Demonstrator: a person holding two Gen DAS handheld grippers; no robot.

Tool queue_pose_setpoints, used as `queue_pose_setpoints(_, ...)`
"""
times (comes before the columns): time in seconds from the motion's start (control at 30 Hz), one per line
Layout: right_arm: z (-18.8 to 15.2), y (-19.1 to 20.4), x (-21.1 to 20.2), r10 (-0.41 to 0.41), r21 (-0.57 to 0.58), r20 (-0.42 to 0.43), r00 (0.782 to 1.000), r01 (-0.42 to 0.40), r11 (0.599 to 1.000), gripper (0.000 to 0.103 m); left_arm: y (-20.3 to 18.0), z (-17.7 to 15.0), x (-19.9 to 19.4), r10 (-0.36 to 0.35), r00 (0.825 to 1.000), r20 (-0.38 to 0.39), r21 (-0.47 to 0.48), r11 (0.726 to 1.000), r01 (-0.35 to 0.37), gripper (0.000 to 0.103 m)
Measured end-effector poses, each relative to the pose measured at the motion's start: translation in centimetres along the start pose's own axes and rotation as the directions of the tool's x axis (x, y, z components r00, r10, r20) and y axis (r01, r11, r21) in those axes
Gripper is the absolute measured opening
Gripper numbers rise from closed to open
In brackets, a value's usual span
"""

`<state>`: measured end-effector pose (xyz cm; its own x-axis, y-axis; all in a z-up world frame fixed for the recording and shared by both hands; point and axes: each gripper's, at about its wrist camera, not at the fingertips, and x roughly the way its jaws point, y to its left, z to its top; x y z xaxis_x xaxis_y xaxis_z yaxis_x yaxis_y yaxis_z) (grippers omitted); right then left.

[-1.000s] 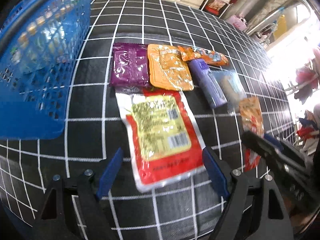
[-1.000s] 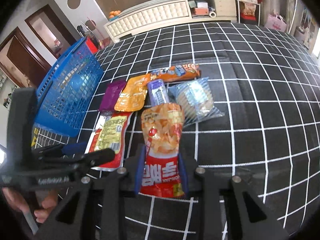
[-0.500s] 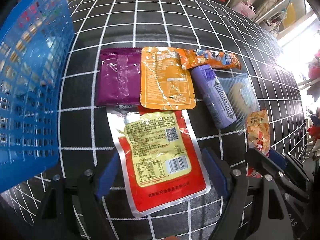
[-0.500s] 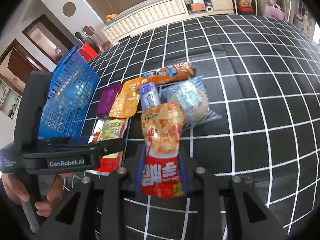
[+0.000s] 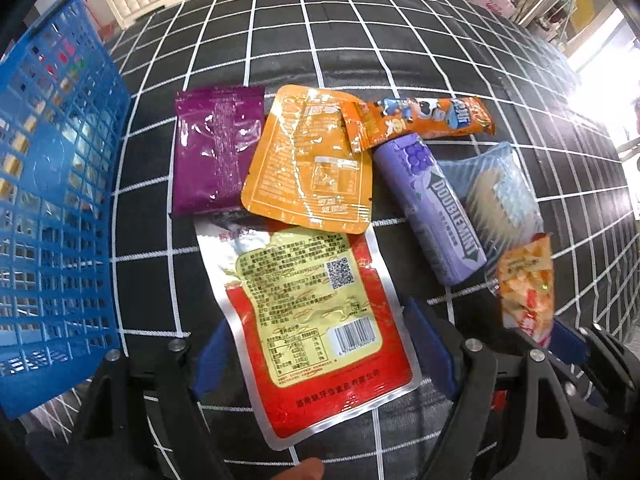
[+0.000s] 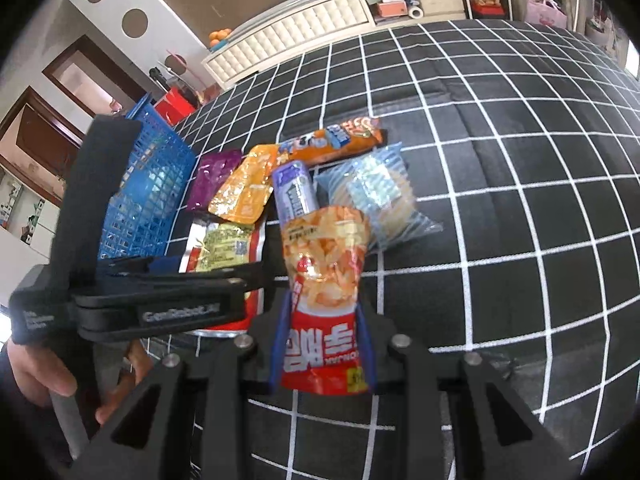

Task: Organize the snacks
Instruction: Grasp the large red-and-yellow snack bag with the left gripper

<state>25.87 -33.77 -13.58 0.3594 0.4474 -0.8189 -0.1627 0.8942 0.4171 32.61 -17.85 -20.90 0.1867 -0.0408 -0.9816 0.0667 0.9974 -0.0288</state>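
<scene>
Black grid cloth (image 5: 360,40), left gripper (image 5: 320,344) spread wide over red pouch (image 5: 320,320) — right gripper (image 6: 322,344) clamping chip bag (image 6: 324,280)

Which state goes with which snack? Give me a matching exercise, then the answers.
Things:
1. red and silver foil pouch
2. orange and red chip packet
3. purple Doublemint gum tube
4. flat plain purple sachet

States:
A. clamped in the right gripper
B. nearest the blue plastic basket
C. lying between the open blue pads of the left gripper
D. beside the clear blue-striped wrapper

Pairs: 1-C, 2-A, 3-D, 4-B
</scene>
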Motion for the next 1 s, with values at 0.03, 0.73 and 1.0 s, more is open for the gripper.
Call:
queue_pose_setpoints(0.03,0.0,0.0,0.0,0.0,0.0,0.002,1.0,0.0,1.0,0.035,-0.4,0.2,0.1,0.009,1.0,0.0,0.0,1.0,-0.009,0.08)
queue_pose_setpoints(0.73,-0.7,2.2,0.3,-0.023,-0.002,-0.022,0.999,0.022,1.0,0.035,1.2,-3.4,-2.3,-0.069,0.996,0.056,0.038,0.997,0.067,0.007)
queue_pose_setpoints(1.0,-1.1,4.2,0.3,-0.048,-0.022,-0.043,0.998,0.047,0.999,0.035,2.6,-6.3,-2.6,-0.169,0.983,0.071,0.03,0.986,0.167,0.005)
